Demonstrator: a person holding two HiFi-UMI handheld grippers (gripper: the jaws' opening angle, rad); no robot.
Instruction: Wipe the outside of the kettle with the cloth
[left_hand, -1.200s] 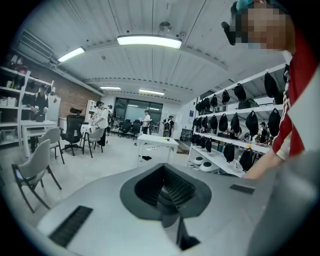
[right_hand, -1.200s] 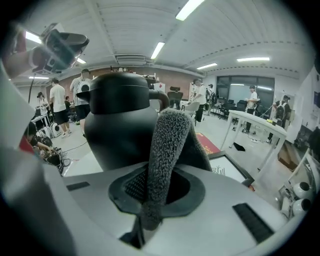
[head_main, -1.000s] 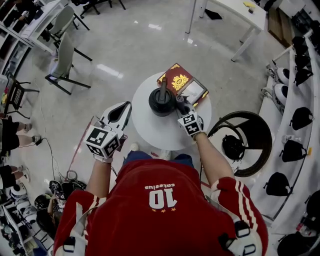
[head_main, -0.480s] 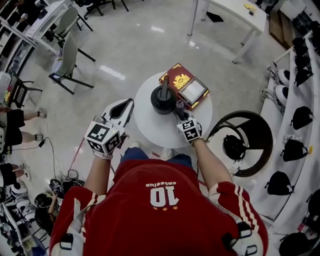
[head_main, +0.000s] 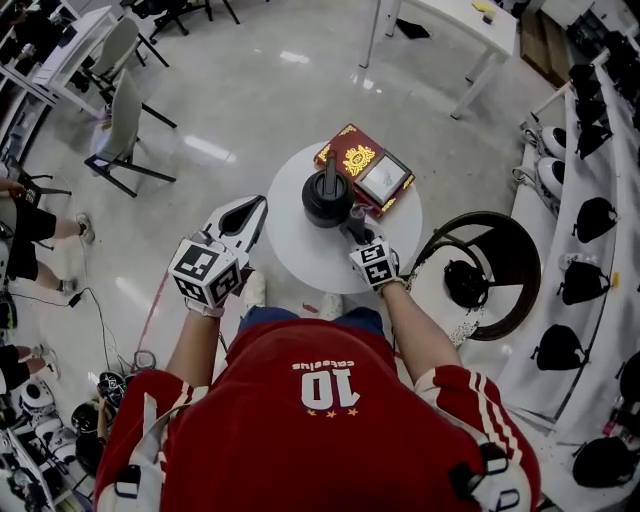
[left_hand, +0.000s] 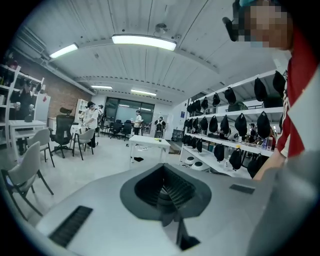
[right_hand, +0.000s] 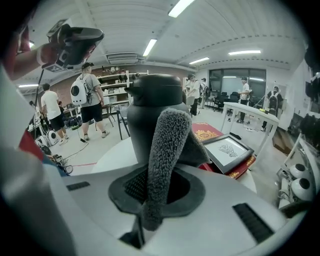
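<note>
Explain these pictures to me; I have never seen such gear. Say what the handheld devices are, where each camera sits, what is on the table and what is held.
No robot: a person holds a two-jaw gripper in each hand. The head view looks down from a camera on the person's head; the other two come from cameras riding on the grippers, looking along their jaws. The round white table bears a black kettle, a red box and a picture frame. The right gripper is shut on a grey fluffy cloth close to the kettle. The left gripper is shut and empty, beside the table.
</note>
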